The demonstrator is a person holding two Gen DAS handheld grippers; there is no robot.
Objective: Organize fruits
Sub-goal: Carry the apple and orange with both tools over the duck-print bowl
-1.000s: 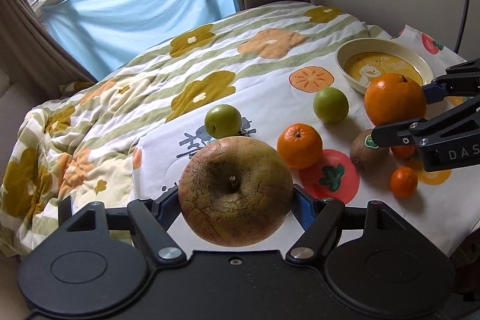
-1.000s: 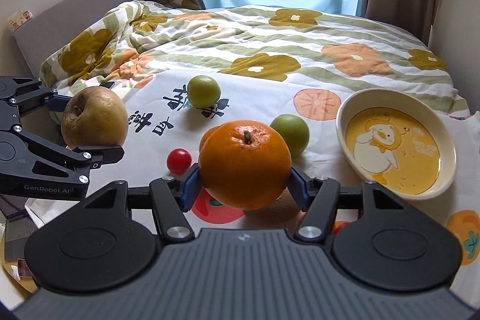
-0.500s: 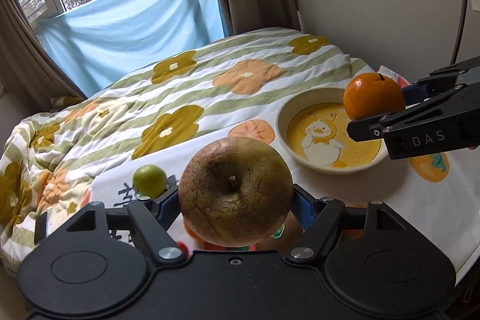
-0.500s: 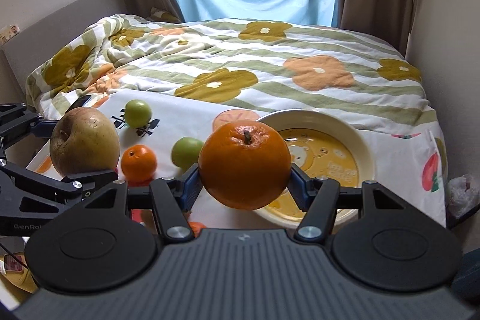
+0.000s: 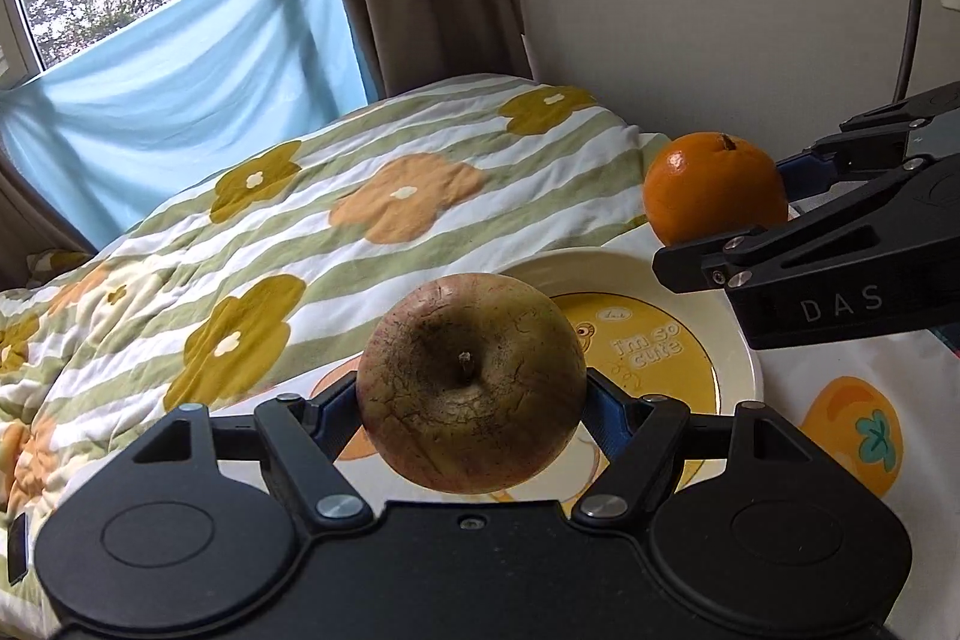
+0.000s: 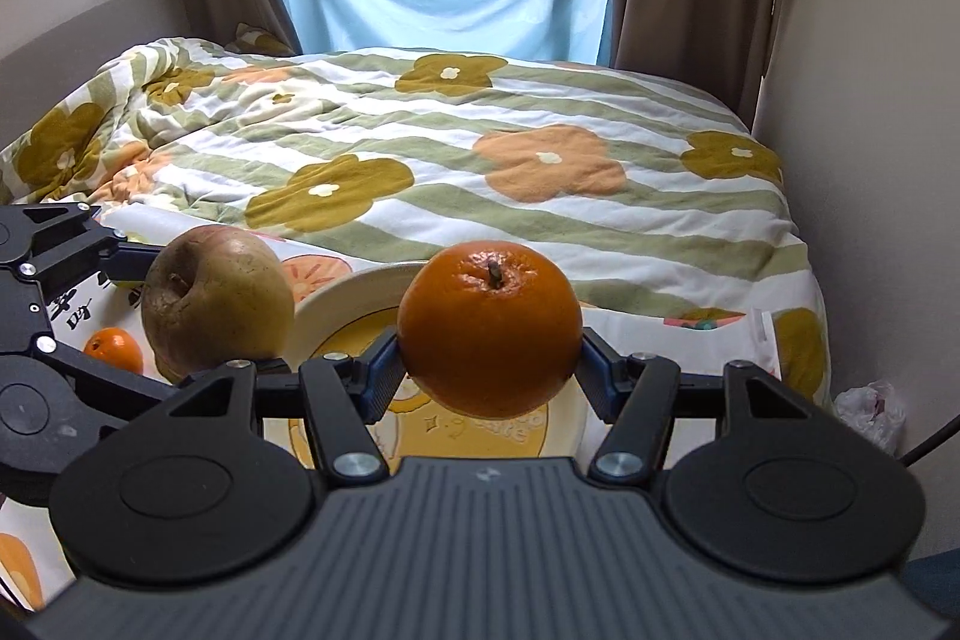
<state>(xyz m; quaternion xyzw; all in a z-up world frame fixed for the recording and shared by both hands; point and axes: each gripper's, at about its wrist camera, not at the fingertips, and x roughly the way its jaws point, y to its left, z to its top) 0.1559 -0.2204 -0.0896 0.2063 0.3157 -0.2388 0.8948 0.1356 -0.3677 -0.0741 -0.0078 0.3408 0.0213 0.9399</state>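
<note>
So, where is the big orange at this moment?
The big orange is held in the right gripper, in the air above the yellow plate, to the right of the brownish apple.

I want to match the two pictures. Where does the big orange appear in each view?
Left wrist view: the big orange is at upper right, held in the right hand-held gripper.
Right wrist view: the big orange is at centre, between the blue pads.
Shared landmark: the yellow cartoon plate beneath both fruits.
</note>
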